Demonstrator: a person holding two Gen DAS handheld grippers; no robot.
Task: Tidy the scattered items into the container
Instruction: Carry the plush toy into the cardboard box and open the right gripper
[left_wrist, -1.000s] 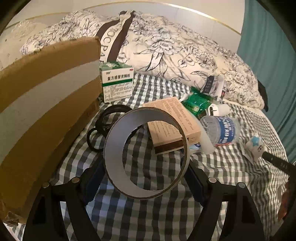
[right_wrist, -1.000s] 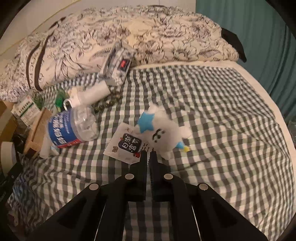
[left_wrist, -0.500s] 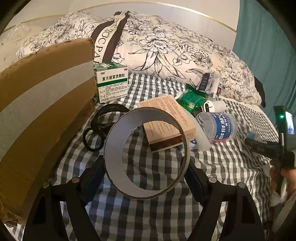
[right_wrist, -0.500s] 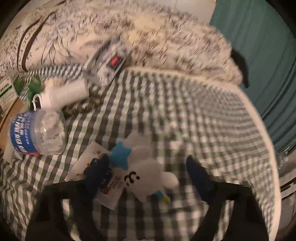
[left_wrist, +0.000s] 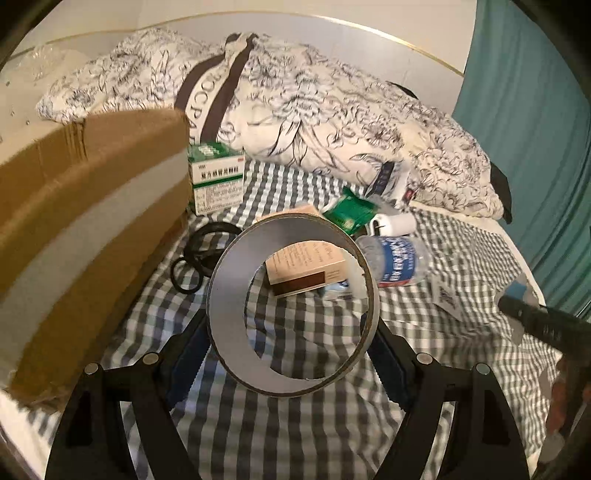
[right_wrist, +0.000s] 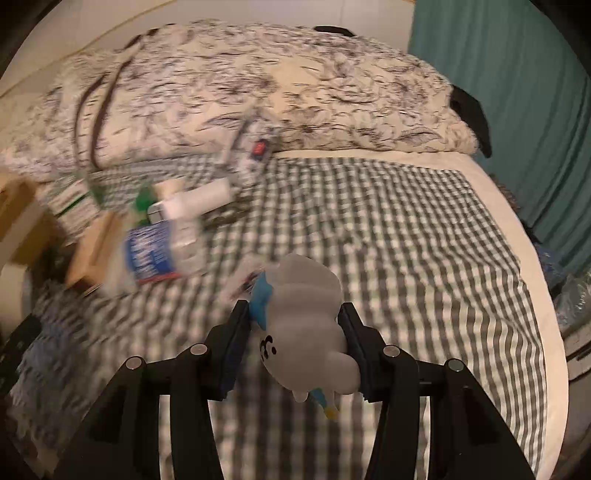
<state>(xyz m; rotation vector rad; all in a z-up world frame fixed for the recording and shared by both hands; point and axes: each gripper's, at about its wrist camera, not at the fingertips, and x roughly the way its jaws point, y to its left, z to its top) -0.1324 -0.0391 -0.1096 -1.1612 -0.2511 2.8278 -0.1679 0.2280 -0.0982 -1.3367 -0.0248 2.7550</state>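
Between right hand-held gripper (right_wrist: 293, 345) pads, plush toy (right_wrist: 308, 325)

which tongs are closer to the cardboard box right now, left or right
Left. The left tongs, holding the tape roll, sit right beside the cardboard box. The right tongs, gripping the plush toy, are far across the bed, past the water bottle.

one tape roll (left_wrist: 291, 317), one water bottle (left_wrist: 393, 258), two boxes (left_wrist: 216, 177)

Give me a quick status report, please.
Left gripper shut on tape roll. Right gripper shut on plush toy. Cardboard box left, path clear.
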